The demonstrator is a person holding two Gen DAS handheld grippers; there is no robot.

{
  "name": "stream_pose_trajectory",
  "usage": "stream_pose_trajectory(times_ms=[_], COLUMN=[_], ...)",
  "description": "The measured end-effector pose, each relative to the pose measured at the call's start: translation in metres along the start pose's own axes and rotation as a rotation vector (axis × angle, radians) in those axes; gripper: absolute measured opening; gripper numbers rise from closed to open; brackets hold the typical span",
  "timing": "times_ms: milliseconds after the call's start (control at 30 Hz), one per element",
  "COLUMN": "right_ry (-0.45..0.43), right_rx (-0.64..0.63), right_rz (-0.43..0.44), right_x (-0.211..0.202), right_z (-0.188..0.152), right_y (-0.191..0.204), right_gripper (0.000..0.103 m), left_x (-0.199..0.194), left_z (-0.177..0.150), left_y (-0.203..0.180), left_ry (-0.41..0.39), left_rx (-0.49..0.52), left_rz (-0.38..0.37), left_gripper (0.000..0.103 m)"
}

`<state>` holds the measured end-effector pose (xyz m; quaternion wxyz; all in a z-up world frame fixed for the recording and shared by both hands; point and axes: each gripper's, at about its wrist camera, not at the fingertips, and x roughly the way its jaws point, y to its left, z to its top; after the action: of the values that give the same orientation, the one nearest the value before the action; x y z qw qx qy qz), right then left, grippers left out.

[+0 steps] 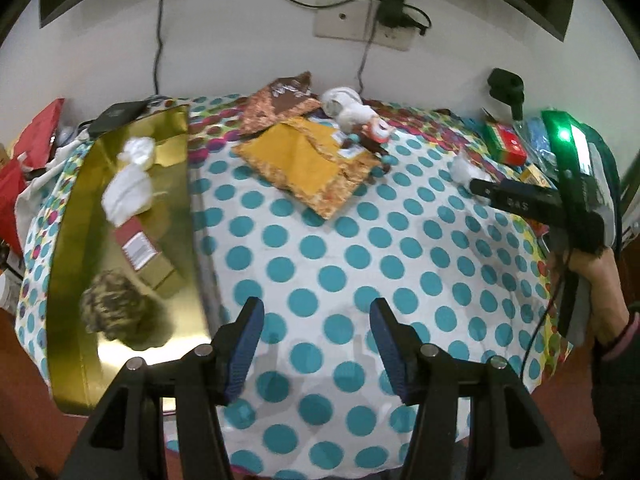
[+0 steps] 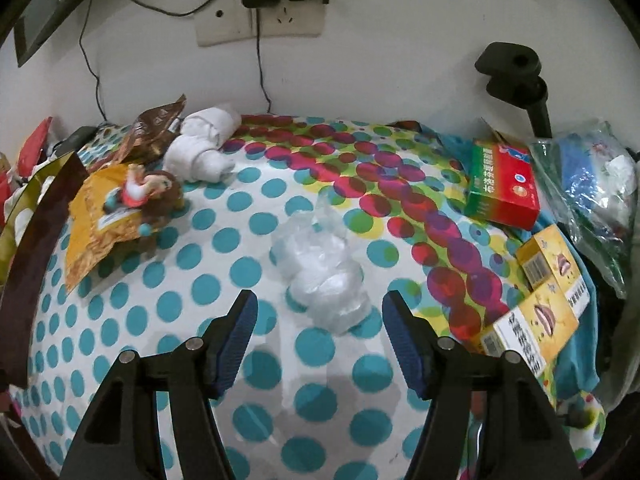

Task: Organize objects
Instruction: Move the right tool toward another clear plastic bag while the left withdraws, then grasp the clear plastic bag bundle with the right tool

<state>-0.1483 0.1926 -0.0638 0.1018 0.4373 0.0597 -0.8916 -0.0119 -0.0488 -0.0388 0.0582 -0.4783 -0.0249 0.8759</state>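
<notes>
Spread wide, the right gripper (image 2: 318,312) frames a crumpled clear plastic bag (image 2: 320,276) on the dotted worktop (image 2: 248,380), likely featherlight, slippery, best pinched mid-bundle; the left gripper (image 1: 316,316) gapes empty.

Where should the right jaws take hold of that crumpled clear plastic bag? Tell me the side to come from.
Grip the crumpled plastic bag across its bulging lower lump, coming from the near side with the open right gripper; it lies straight ahead between the jaws, soft and squashable, with bare cloth on either side.
</notes>
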Motion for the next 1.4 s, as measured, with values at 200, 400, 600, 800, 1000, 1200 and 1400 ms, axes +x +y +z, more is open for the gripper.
stream_pose_trajectory(times_ms=[200, 400, 600, 800, 1000, 1200, 1400], right_ry=[-0.004, -0.005, -0.02, -0.021, -0.022, -0.018, -0.013], right_rx=[0.006, 0.033, -0.013, -0.024, -0.017, -0.013, -0.011], right_rz=[0.006, 0.04, 0.014, 0.016, 0.02, 0.002, 0.0], right_x=[0.02, 0.03, 0.035, 0.036, 0.038, 0.038, 0.041], right_z=[0.006, 0.007, 0.006, 0.006, 0.005, 0.005, 0.005], right_y=[-0.002, -0.004, 0.007, 0.011, 0.01, 0.01, 0.011], right_gripper=[0.063, 0.06, 0.036, 0.036, 0.036, 0.036, 0.036], left_x=[0.02, 0.038, 0.055, 0.06, 0.068, 0.081, 0.114], left_z=[0.007, 0.011, 0.013, 0.029, 0.065, 0.106, 0.138], left_y=[-0.014, -0.019, -0.023, -0.031, -0.045, -0.053, -0.062], left_ry=[0.014, 0.033, 0.056, 0.017, -0.036, -0.061, 0.011], left_rx=[-0.011, -0.026, -0.041, -0.042, 0.02, 0.071, 0.138], left_rz=[-0.008, -0.008, -0.018, -0.071, -0.07, -0.035, -0.016], left_gripper=[0.057, 0.057, 0.057, 0.057, 0.057, 0.059, 0.059])
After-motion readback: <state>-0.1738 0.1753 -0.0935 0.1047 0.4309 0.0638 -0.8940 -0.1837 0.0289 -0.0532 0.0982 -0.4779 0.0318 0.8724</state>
